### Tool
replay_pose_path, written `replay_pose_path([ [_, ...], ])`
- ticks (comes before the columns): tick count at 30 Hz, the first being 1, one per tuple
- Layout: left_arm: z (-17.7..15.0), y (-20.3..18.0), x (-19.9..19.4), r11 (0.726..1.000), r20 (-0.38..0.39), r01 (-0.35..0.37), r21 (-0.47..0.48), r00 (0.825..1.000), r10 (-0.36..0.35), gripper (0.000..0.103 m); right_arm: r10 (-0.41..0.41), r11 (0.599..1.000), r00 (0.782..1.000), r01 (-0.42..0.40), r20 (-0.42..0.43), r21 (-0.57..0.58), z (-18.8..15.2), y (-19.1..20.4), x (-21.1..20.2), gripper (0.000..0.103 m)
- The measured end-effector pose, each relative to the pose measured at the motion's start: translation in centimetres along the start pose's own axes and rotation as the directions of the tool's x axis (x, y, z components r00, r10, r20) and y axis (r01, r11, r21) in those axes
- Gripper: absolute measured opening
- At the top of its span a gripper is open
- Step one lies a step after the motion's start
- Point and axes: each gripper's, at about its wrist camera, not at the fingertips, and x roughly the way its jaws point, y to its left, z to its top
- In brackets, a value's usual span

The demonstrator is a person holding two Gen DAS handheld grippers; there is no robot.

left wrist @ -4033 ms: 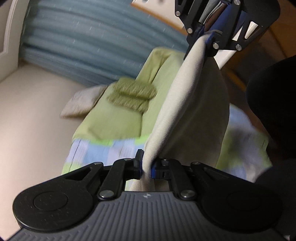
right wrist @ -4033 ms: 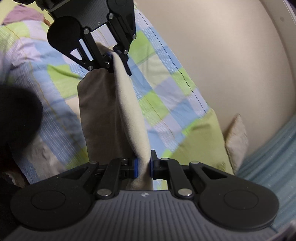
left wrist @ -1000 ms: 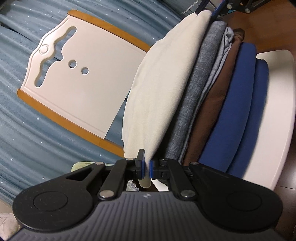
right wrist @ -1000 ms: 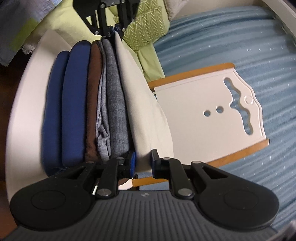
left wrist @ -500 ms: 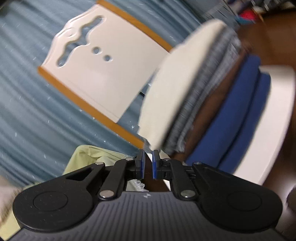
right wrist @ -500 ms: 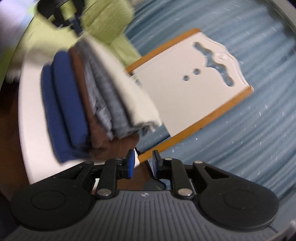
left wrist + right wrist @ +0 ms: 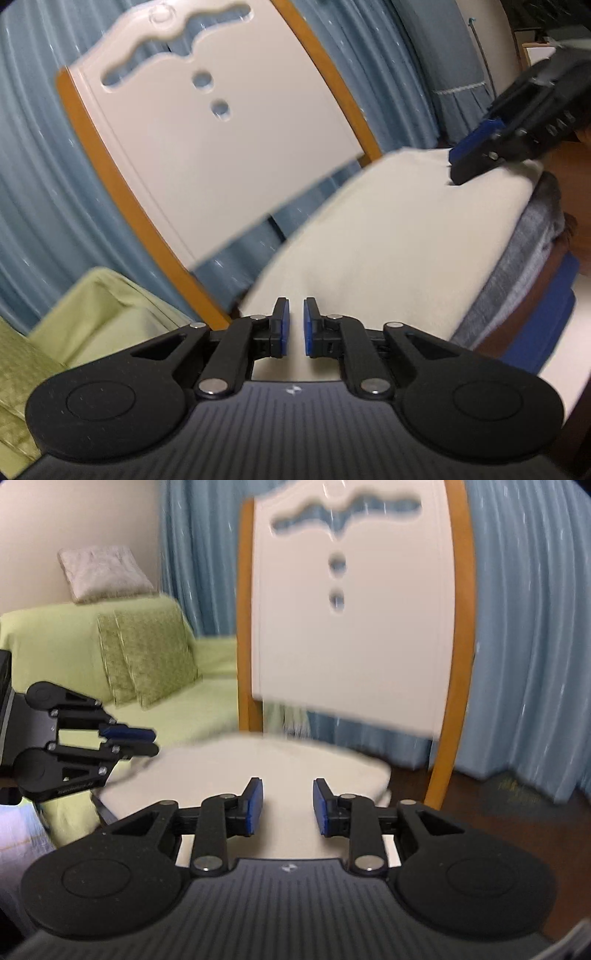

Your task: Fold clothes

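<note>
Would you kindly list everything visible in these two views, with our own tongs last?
Folded cloth: one, cream, top of the stack.
Folded clothes below: grey, brown, blue, stacked on the chair seat.
Chair back: one, white with orange edges, behind the stack.
Curtain: blue, behind the chair.
Sofa: green, left, with two green cushions.
Pillow: one, pale, on the sofa back.
Left tongs: shut, empty.
Right tongs: opening, empty.
</note>
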Motion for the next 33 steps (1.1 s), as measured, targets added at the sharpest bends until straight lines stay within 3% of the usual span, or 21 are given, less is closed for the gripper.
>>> replay_pose_path([
  [7,-3.0,-1.0,-1.4,0.996,0.018,0.016,-0.09,1.0,-0.014,0.002,0.006,1.0,0.999,-0.007,0.05,0.018,-4.4,0.6,-1.6,0.026],
  [10,-1.9,-0.1,-0.6,0.992,0.01,0.023,-0.12,1.0,-0.022,0.002,-0.002,0.999,0.998,0.0,0.058,0.035,-4.1,0.3,-1.0,0.026],
  [12,-2.0,0.0,-1.6,0.99,0.013,0.009,-0.144,1.0,-0.007,0.01,-0.01,1.0,0.999,0.009,0.044,0.027,-3.4,0.5,-1.1,0.026],
  [14,-2.6,0.6,-2.7,0.983,0.012,-0.035,-0.179,0.999,0.038,0.011,-0.034,0.999,0.997,0.034,0.071,0.008,-3.0,1.0,-2.6,0.026],
  [17,-4.2,1.1,-3.6,0.968,-0.002,-0.049,-0.245,0.999,0.05,0.011,-0.055,0.998,0.992,0.055,0.112,0.004,-3.7,1.8,-4.9,0.026],
  [23,-4.1,0.9,-3.3,0.969,-0.034,-0.069,-0.239,0.997,0.062,0.008,-0.061,0.998,0.994,0.058,0.094,0.036,-5.3,1.9,-4.5,0.027],
  [28,-3.9,0.3,-7.1,0.961,-0.047,-0.112,-0.252,0.994,0.103,0.009,-0.068,0.997,0.991,0.064,0.113,0.037,-3.7,2.5,-7.1,0.032],
  [29,-4.3,0.0,-8.1,0.955,-0.055,-0.12,-0.273,0.993,0.109,0.012,-0.065,0.997,0.991,0.061,0.116,0.036,-3.8,2.8,-7.9,0.04],
  [30,-4.8,-0.4,-9.1,0.945,-0.061,-0.126,-0.302,0.992,0.112,0.028,-0.063,0.997,0.991,0.059,0.117,0.043,-4.1,3.1,-8.7,0.044],
  [32,-5.7,-1.3,-11.2,0.923,-0.073,-0.136,-0.359,0.99,0.117,0.046,-0.053,0.996,0.992,0.045,0.114,0.074,-5.3,3.8,-10.2,0.045],
  [33,-6.3,-1.9,-12.4,0.912,-0.076,-0.137,-0.386,0.99,0.116,0.047,-0.05,0.995,0.993,0.04,0.109,0.09,-6.2,4.3,-11.1,0.048],
])
